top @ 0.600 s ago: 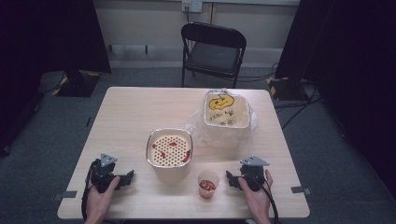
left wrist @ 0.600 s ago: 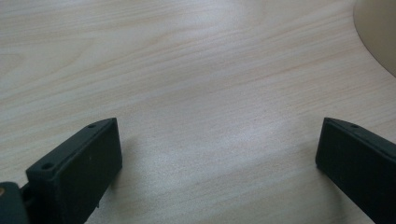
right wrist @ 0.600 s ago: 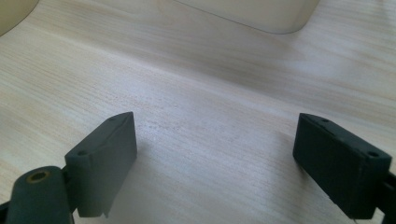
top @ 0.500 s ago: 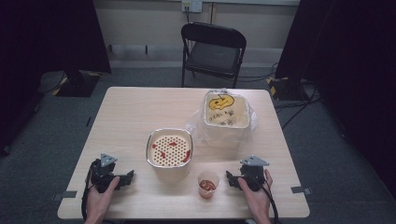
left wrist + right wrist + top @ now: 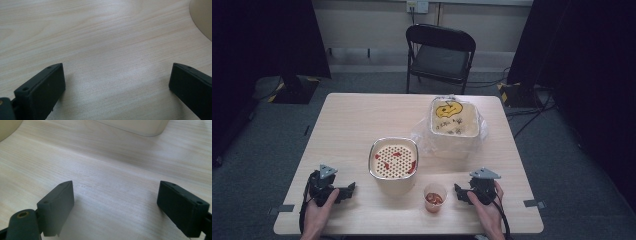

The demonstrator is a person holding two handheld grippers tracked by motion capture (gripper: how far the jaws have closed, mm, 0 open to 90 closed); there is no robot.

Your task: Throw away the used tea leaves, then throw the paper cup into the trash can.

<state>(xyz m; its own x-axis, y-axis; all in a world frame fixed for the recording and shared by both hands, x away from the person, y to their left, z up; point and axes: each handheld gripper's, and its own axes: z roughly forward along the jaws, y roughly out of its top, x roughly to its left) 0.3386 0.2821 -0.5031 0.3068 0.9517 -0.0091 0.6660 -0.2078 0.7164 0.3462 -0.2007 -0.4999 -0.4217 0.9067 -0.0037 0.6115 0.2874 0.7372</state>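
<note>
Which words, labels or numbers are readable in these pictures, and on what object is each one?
None can be read.
Tub: yellow drawing and dark marks inside, too small and blurred to read.
Strainer, cup, table, left gripper, right gripper: no text visible.

I see a light wooden desk (image 5: pixel 362 125) on grey carpet (image 5: pixel 272 135), a black folding chair (image 5: pixel 439 52) beyond it, dark curtains (image 5: pixel 267 35) flanking.

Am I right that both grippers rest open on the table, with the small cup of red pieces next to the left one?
Not quite: the cup stands next to the right gripper, not the left gripper, as the high view shows. The rest holds: both rest open on the table, jaws wide apart in each gripper view.
</note>
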